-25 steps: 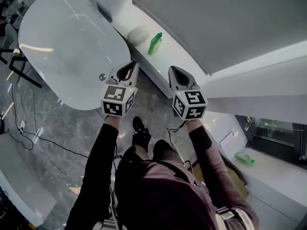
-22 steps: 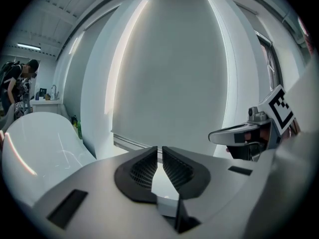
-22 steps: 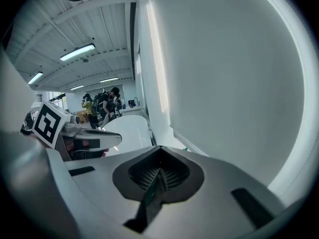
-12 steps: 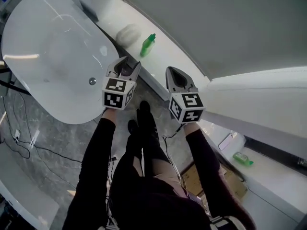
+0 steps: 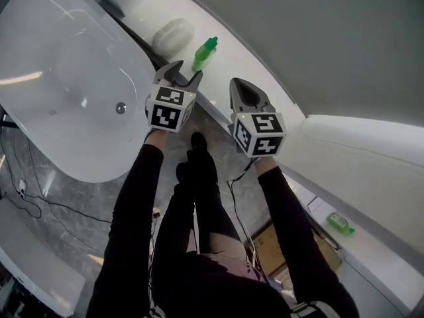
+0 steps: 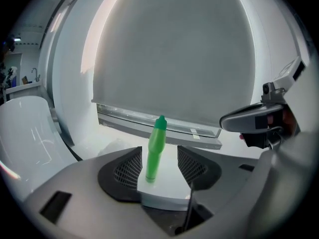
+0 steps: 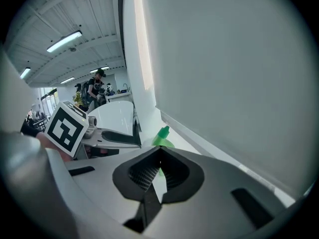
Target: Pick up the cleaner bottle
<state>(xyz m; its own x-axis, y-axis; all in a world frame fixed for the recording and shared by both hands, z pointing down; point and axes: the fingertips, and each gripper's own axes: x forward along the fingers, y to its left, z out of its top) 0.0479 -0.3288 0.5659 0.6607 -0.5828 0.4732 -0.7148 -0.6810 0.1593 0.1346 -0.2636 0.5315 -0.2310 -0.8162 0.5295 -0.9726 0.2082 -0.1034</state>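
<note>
A white oval bathtub (image 5: 59, 78) stands on a grey marbled floor (image 5: 79, 211). Beside it a long white ledge (image 5: 245, 71) runs under a plain grey wall (image 5: 318, 38), with a cardboard box (image 5: 270, 245) on the floor below. Strip lights (image 7: 65, 40) glow along a ribbed ceiling (image 7: 45, 19) farther off.

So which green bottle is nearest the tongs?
The upright bottle on the ledge by the bathtub, just ahead of the left tongs; the other bottle sits far behind.
</note>
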